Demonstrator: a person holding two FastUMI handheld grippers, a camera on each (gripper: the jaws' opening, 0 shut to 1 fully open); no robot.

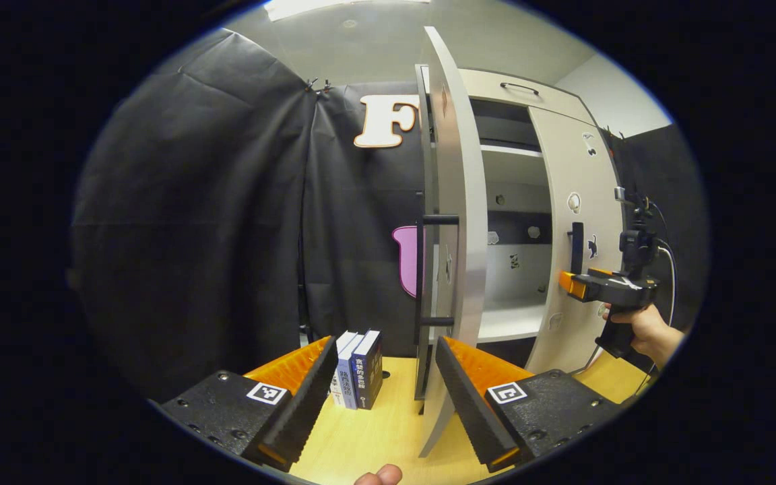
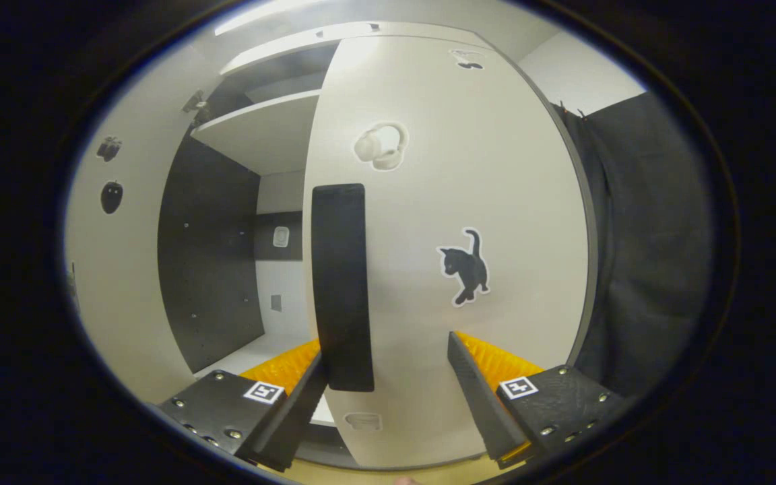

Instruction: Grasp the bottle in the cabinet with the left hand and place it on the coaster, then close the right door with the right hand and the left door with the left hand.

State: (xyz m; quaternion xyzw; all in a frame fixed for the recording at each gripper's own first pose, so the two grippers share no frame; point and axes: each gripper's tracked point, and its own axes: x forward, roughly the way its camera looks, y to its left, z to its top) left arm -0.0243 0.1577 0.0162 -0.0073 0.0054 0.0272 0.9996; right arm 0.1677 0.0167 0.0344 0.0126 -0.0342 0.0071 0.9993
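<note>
- In the left gripper view, your left gripper (image 1: 384,397) sits at the bottom of the frame with its jaws released and nothing between them except bare bench (image 1: 361,438).
- Just past the right-hand finger, the left door (image 1: 452,222) stands edge-on, swung wide open and running from the bottom centre to the top of the frame. Its dark handle (image 1: 438,269) is on the face turned toward frame left.
- The door's edge lies just right of the gap between your jaws, not inside it.
- A few books (image 1: 359,369) stand upright on the bench beyond the left-hand finger.
- Farther off at centre right is the open cabinet (image 1: 512,202), its shelves bare as far as you can see.
- At the right edge, your hand (image 1: 644,330) holds the right gripper (image 1: 573,284) against the right door (image 1: 576,202), which is nearly closed.
- In the right gripper view, your right gripper (image 2: 388,391) has its jaws spread at the bottom of the frame.
- The right door's (image 2: 455,202) vertical handle (image 2: 341,283) hangs beside the left-hand finger, at the left side of the gap; whether it touches, you cannot tell.
- The cabinet (image 2: 226,269) interior shows left of the door.
</note>
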